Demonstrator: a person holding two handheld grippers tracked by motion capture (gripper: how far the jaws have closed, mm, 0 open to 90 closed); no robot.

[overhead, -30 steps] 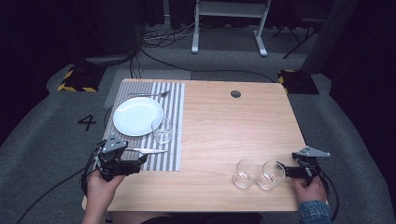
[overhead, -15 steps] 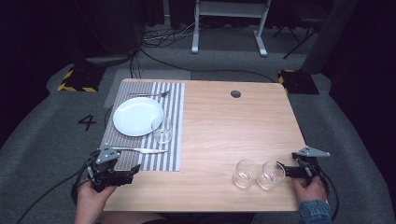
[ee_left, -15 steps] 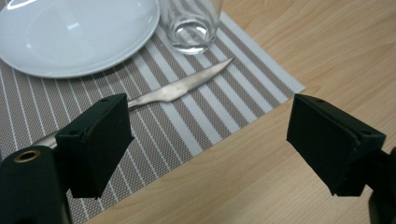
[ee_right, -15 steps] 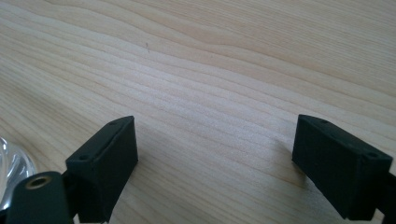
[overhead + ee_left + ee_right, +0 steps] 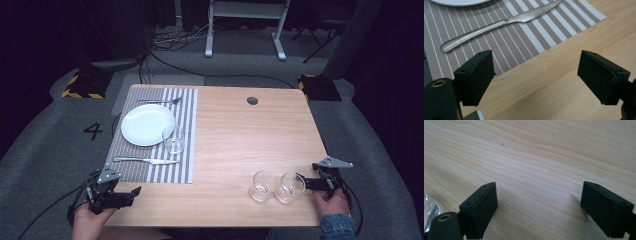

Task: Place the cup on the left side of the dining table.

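My left gripper (image 5: 134, 191) hovers over the table's near left corner, just off the striped placemat (image 5: 130, 170). Its jaws are open with nothing between them (image 5: 534, 67). Ahead of it a metal knife (image 5: 499, 23) lies on the placemat, below the white plate (image 5: 461, 2). In the high view the knife (image 5: 145, 160) sits between the plate (image 5: 147, 124) and the mat's near edge. My right gripper (image 5: 301, 181) rests at the near right, open over bare wood (image 5: 539, 195). Its tips sit just right of two empty glasses (image 5: 262, 186), (image 5: 291, 186).
A third glass (image 5: 174, 139) stands on the placemat beside the plate. A fork (image 5: 160, 101) lies at the mat's far end. A round cable hole (image 5: 252, 100) sits near the table's far edge. Cables trail off both near corners.
My left gripper has drawn back from the knife toward the near left corner and sunk lower. The knife stays on the mat. The right gripper has not moved.
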